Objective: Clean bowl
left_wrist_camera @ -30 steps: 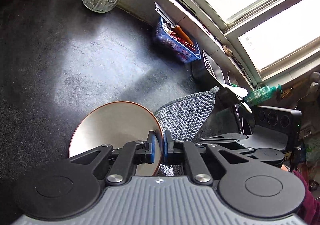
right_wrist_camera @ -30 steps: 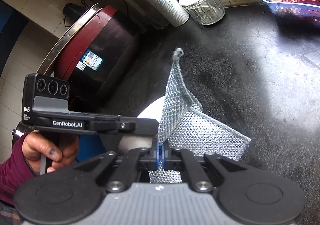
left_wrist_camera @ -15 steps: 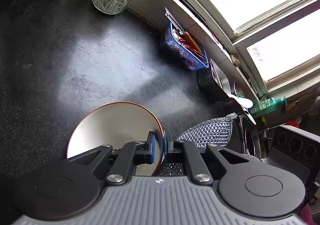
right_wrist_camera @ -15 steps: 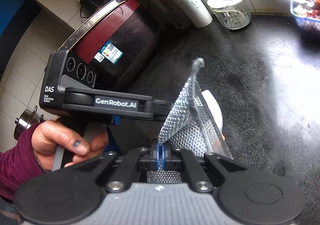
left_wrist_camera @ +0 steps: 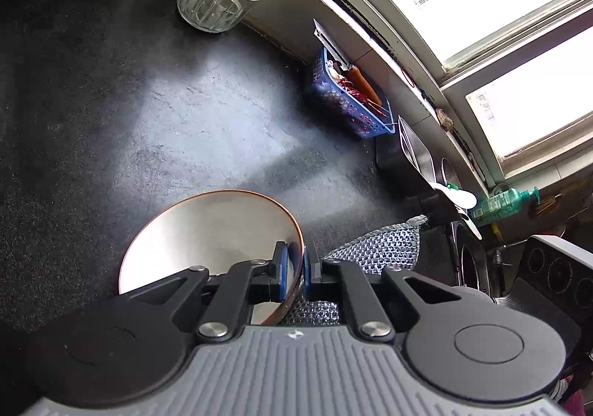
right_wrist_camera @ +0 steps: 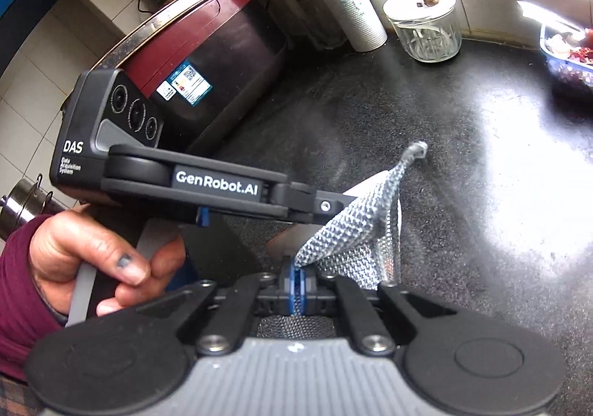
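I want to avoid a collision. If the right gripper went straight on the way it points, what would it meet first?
Probably the bowl just behind the mesh cloth it holds, then the dark counter. Depth is unclear.

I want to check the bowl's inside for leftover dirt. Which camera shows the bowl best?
The left wrist view: the bowl shows its pale inside and brown rim, pinched at the rim by the left gripper. In the right wrist view only a white sliver shows behind the mesh cloth and the left gripper.
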`<state>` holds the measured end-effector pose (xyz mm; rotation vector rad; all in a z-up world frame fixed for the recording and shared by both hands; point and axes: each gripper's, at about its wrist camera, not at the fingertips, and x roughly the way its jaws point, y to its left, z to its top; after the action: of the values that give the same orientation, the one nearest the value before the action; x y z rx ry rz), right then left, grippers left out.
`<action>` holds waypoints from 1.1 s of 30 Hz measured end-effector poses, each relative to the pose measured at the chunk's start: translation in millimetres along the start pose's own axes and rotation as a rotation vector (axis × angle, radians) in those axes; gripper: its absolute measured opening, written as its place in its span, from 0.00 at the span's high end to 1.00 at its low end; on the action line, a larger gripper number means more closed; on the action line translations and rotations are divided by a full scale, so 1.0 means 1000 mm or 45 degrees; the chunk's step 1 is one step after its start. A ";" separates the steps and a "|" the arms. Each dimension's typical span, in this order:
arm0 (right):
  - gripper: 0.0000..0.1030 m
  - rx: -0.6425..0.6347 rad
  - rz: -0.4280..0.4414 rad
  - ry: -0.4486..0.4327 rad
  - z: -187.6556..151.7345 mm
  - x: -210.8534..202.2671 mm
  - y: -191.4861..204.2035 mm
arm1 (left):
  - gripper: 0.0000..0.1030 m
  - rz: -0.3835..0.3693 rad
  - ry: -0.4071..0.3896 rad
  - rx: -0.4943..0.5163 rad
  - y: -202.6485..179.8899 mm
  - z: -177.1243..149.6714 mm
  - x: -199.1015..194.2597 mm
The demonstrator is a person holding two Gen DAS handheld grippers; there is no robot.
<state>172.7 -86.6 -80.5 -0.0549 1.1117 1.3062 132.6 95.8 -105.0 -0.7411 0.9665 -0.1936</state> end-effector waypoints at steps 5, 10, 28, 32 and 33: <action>0.97 0.009 -0.007 -0.005 -0.001 0.000 -0.003 | 0.93 0.020 0.034 0.060 -0.003 0.003 0.000; 0.97 0.015 -0.005 -0.005 0.000 -0.001 -0.004 | 0.89 0.041 0.084 0.097 -0.004 0.004 0.001; 0.97 0.004 -0.012 0.005 0.004 0.000 -0.010 | 0.56 -0.017 0.217 0.264 0.014 0.020 -0.024; 0.97 0.004 -0.018 0.005 0.006 -0.001 -0.013 | 0.56 -0.018 0.280 0.470 0.009 0.022 -0.030; 0.97 0.006 -0.019 0.005 0.006 -0.002 -0.014 | 0.56 -0.009 0.295 0.530 0.007 0.021 -0.029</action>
<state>187.3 -88.8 -83.6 -0.0619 1.1156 1.2906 131.8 124.8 -82.8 -0.3427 1.0980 -0.4793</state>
